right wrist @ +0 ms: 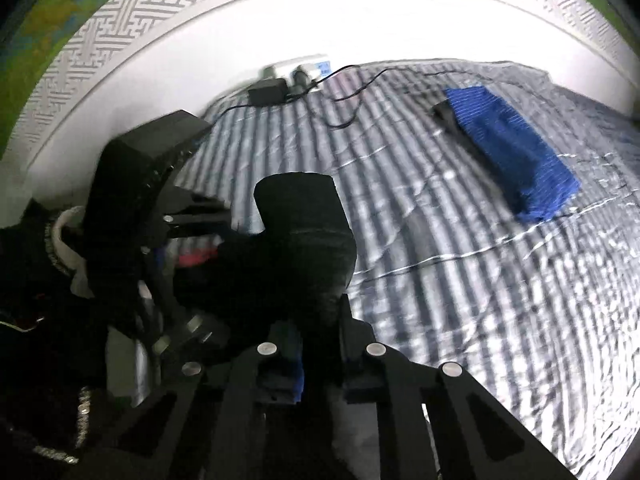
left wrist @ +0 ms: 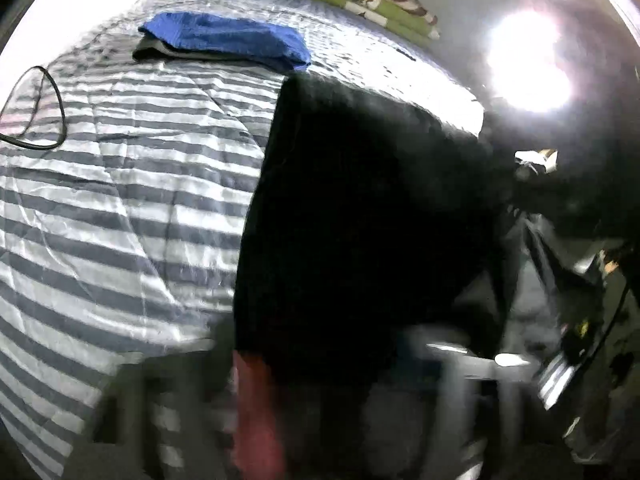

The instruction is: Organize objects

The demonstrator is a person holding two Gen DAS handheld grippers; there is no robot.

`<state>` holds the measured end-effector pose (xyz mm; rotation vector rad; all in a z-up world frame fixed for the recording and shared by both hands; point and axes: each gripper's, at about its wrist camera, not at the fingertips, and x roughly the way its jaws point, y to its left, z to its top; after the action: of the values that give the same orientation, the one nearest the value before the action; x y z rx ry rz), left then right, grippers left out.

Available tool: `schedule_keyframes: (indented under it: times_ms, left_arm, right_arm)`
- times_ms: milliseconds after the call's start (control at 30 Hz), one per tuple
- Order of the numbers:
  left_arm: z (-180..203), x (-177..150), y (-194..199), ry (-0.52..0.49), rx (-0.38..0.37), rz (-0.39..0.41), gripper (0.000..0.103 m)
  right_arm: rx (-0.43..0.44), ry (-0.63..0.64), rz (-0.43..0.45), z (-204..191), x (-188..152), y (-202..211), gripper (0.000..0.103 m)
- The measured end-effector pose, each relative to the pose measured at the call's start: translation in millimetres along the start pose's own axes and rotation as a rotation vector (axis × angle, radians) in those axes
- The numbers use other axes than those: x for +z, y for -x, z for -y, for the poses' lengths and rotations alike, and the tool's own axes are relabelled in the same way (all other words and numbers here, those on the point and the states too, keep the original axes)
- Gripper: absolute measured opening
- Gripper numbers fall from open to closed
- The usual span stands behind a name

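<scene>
Both wrist views look steeply down, close over the striped bed (left wrist: pixel 120 184); both share the blue cloth (left wrist: pixel 228 38) lying farther off.

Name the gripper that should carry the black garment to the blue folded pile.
Right, probably. The right gripper pinches the black garment, and the blue folded pile lies ahead on the striped bedspread. Whether the left gripper holds it is unclear.
</scene>
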<state>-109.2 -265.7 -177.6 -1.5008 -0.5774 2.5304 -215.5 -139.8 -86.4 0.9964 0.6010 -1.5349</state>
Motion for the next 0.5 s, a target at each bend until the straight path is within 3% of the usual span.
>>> schedule_keyframes:
  times_ms: [33,67,333,433,500]
  left_arm:
    - [-2,4,1,0.01,0.003,0.006,0.029]
    - [-4,10,1,0.018,0.007,0.005,0.023]
    - [-24,72,25,0.031,0.083,0.135,0.016]
    - [-46,95,43,0.062,0.148,0.19,0.017]
    - [-67,104,51,0.097,0.23,0.22,0.021]
  right_arm:
    - [-0.028,-0.003,-0.009,3,1,-5,0.01]
    - [-0.049,0.001,-0.013,5,4,-8,0.01]
    - [-0.135,-0.037,0.062,51,51,-9,0.009]
    - [-0.145,-0.001,0.091,58,84,-16,0.009]
    - [-0.133,0.017,0.119,61,107,-24,0.01]
